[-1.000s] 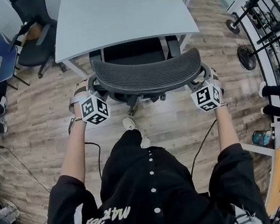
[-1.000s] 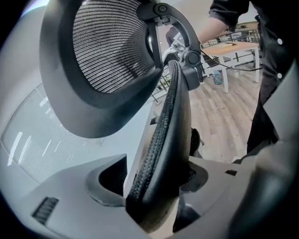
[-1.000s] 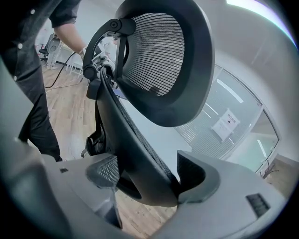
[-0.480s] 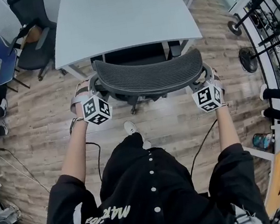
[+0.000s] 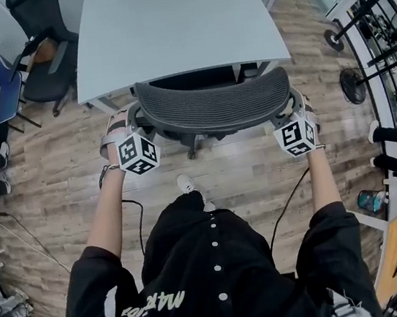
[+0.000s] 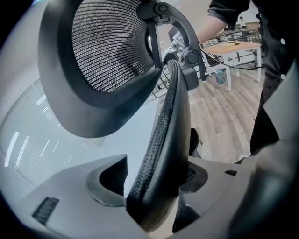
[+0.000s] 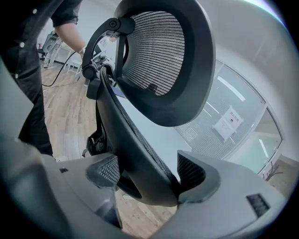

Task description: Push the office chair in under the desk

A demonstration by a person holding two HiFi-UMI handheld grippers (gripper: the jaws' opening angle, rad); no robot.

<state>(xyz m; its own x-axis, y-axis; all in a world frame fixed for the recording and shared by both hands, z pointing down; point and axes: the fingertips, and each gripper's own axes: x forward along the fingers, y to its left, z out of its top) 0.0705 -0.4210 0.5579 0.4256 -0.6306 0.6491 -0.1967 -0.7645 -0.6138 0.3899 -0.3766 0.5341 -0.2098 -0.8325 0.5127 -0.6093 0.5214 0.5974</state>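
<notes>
Black mesh filled the curved backrest [image 5: 214, 107] of the office chair [image 5: 194, 141], and you had it gripped at both ends. Your left gripper [image 5: 133, 123] was closed on the backrest's left edge, with the padded rim wedged between its wide-set jaws in the left gripper view. Your right gripper [image 5: 293, 109] was clamped the same way on the right edge, where the frame sat between both ribbed pads. Over the last second you had walked the chair forward across the wooden floor [image 5: 59, 167]. The dark seat that had shown between the backrest and the pale grey table [image 5: 175, 24] was now mostly hidden beneath the tabletop. The top of the backrest had come up just beside the table's near edge, roughly centred between its legs. By my reading, that left the push nearly done. Only a short, straight nudge remained, and the thing to watch was the backrest or the chair's arms meeting the table edge before the seat was fully under.
</notes>
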